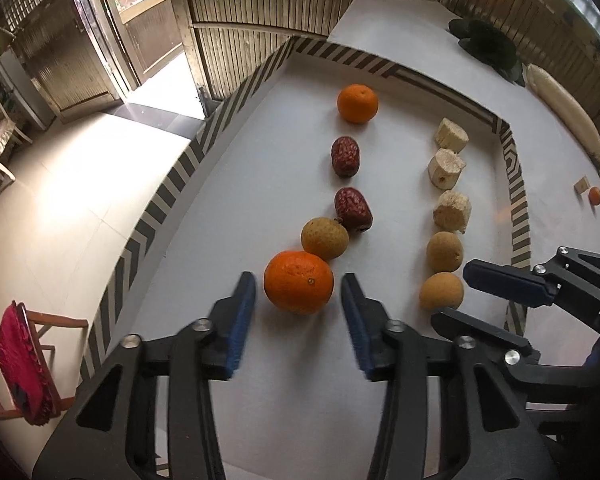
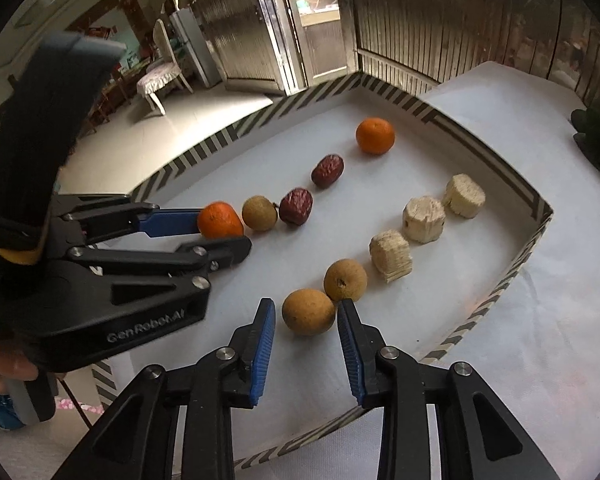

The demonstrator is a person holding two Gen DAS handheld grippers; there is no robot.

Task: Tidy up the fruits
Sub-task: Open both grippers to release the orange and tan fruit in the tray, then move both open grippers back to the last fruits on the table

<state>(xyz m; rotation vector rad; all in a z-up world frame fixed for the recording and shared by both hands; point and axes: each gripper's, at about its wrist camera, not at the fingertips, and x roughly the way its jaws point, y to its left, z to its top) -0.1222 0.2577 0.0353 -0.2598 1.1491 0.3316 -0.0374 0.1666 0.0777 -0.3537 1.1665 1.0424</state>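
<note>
Two rows of fruit lie in a white tray with a striped rim. My left gripper is open, its blue pads either side of the near orange, not gripping it. Beyond it lie a longan, two red dates and a far orange. My right gripper is open around the nearest brown longan; a second longan and three pale sugarcane pieces follow. The left gripper shows in the right wrist view at the near orange.
The striped tray rim runs close on the right. A white cloth covers the table beyond it, with dark green leaves, a long white vegetable and a tiny orange. The floor and chairs lie left.
</note>
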